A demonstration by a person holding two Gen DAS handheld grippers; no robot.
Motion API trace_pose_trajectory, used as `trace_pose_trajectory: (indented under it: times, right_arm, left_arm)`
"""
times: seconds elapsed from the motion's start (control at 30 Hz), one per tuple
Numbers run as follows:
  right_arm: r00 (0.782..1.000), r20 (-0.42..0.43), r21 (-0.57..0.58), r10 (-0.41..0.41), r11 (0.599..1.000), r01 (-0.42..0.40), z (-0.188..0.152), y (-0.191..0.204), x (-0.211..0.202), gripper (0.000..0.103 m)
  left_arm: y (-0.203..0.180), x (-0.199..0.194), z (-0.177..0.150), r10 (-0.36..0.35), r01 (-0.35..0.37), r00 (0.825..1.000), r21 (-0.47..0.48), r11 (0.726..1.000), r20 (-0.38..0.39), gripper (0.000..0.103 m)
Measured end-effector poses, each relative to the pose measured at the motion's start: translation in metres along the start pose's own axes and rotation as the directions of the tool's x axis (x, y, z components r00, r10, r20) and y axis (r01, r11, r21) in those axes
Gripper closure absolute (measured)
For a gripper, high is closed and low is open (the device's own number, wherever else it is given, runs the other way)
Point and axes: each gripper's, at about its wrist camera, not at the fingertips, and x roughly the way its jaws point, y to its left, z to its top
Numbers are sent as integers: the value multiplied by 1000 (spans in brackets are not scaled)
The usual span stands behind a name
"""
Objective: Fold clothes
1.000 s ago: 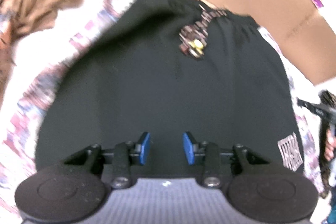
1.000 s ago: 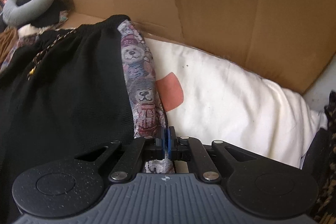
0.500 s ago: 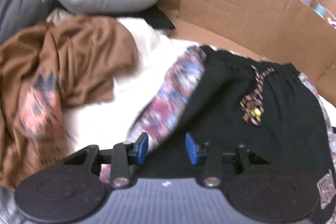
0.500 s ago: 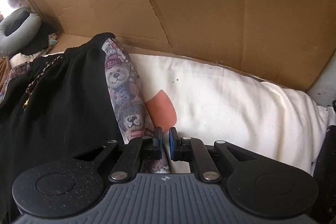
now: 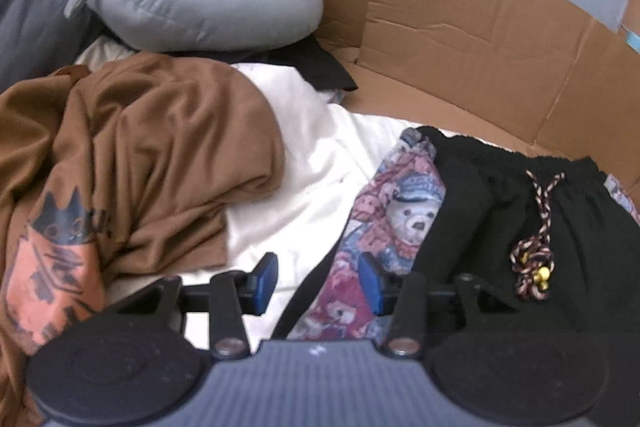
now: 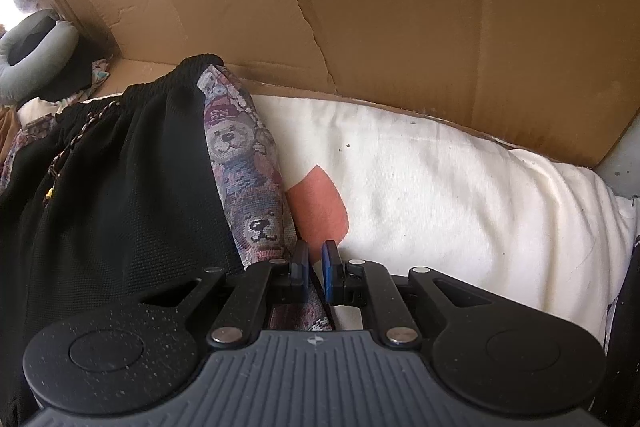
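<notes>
Shorts (image 5: pixel 540 227), black with bear-print side panels, lie flat on the white bedding (image 5: pixel 304 187) near the cardboard (image 5: pixel 460 39). The left gripper (image 5: pixel 318 283), jaws just opened to about half and empty, hovers over the left bear panel (image 5: pixel 400 211). The right gripper (image 6: pixel 315 269), nearly closed with a narrow gap, sits at the right panel (image 6: pixel 244 167); whether it pinches cloth, I cannot tell. Best to seat the left edge deep between the pads before closing.

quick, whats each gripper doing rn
left gripper: open, jaws have just been opening, nothing pinched, teddy-print fabric lies below.
right gripper: shut to a slit at the teddy-print fabric edge; grip cannot be told.
</notes>
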Motion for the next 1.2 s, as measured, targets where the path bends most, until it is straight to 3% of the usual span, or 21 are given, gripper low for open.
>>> trace_pose_trajectory:
  times: [0.33,0.57,0.93,1.13,1.2]
  right_arm:
    - [1000,2,-15,1,1000,-1,-2,2,-1,97]
    - [1000,16,-8,0,1000,0,-2,2,-3,96]
    - [1000,17,-3,0,1000,0,-2,4,0,97]
    - [1000,16,-8,-5,1000,5,-3,6,0,97]
    - [1000,16,-8,-5,1000,5,-3,6,0,97]
  left_arm:
    - [-20,20,-11,3,-3,1000,91,996,1,59]
    - [-2,3,-4,-8,5,997,45,999,72,59]
    - [1,29,-6,7,-8,1000,41,999,23,68]
    - [-6,39,-7,36,-38,999,80,996,28,67]
    - [-6,41,-7,30,-32,999,88,996,22,74]
